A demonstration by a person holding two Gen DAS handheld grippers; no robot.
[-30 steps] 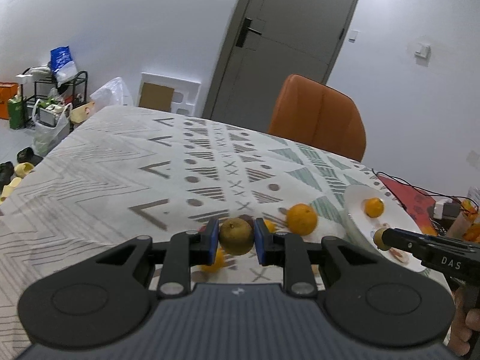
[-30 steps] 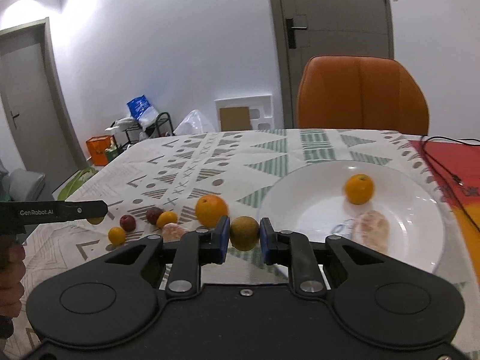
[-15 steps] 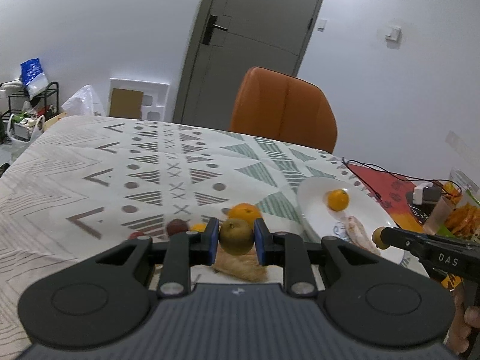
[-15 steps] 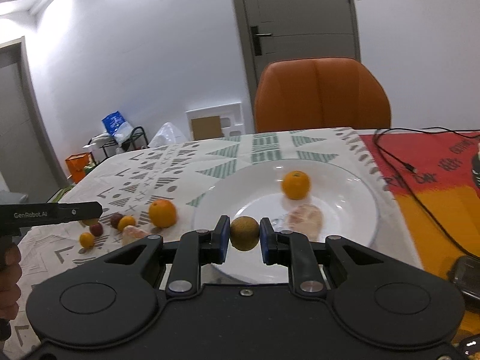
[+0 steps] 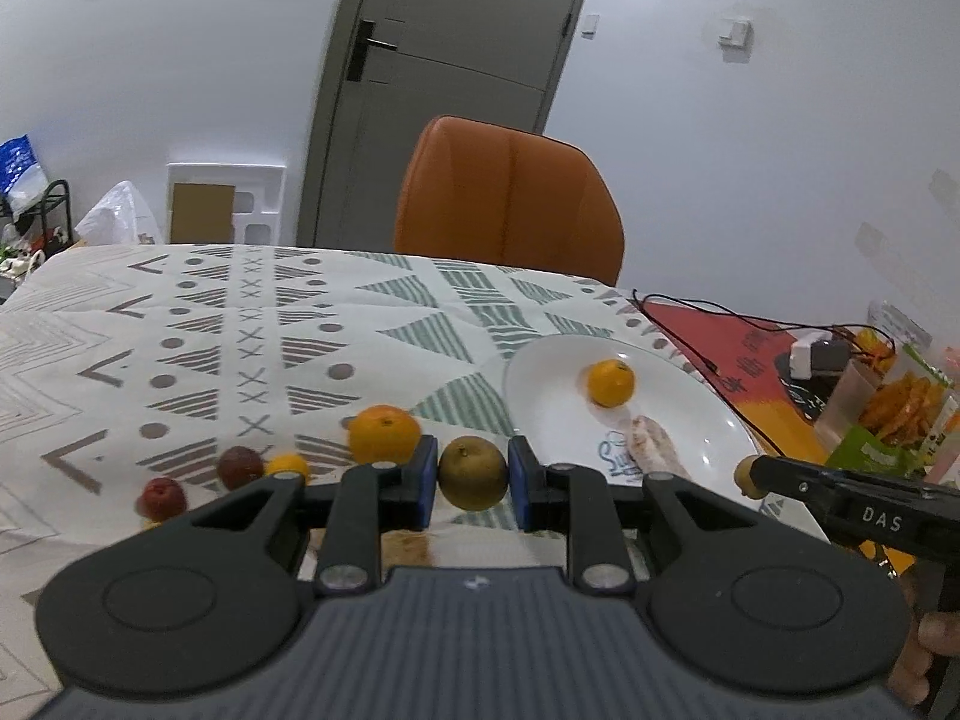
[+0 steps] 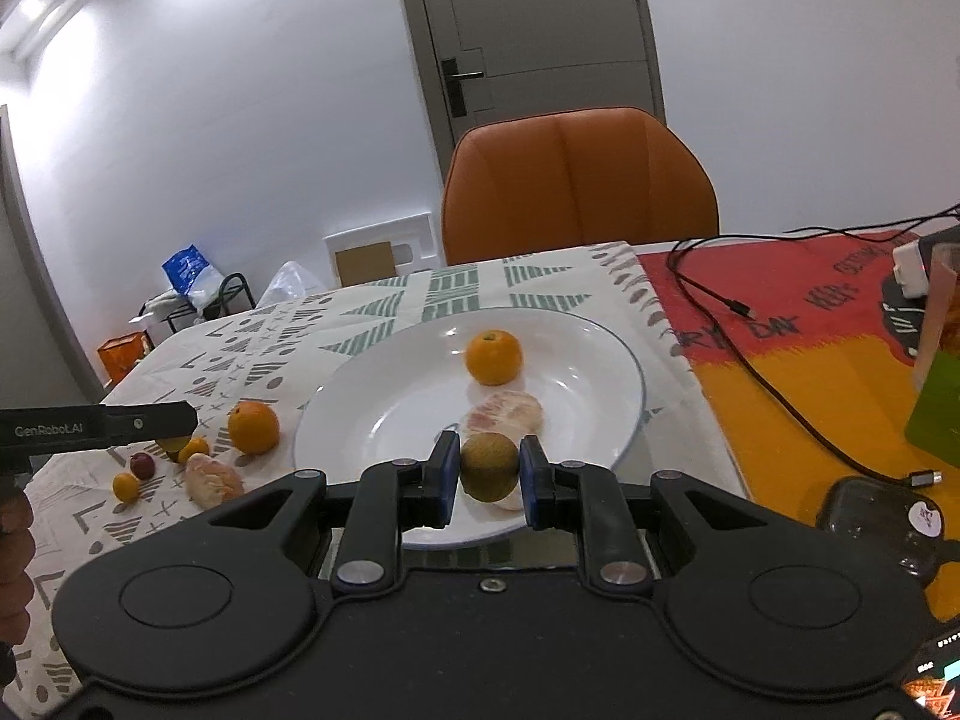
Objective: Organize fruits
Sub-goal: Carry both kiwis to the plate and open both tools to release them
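My left gripper point(image 5: 472, 474) is shut on a brown round fruit point(image 5: 472, 457), held above the patterned cloth just left of the white plate point(image 5: 540, 360). My right gripper point(image 6: 489, 471) is shut on a second brown round fruit point(image 6: 489, 461) over the near part of the plate point(image 6: 624, 354). On the plate lie a small orange point(image 6: 494, 357) and a peeled citrus piece point(image 6: 506, 414). Left of the plate, the cloth carries a large orange point(image 6: 253, 427), another peeled piece point(image 6: 213, 478), two small oranges and dark red fruits point(image 5: 240, 467).
An orange chair point(image 6: 576, 180) stands behind the table's far edge. Right of the plate lies a red and yellow mat point(image 6: 798, 348) with black cables, a phone point(image 6: 882, 519) and snack packets point(image 5: 900, 408). A hand shows at each view's outer edge.
Both grippers have swung right, toward the plate, each still shut on its brown fruit. The right one has come from beside the plate's left rim to over its near part.
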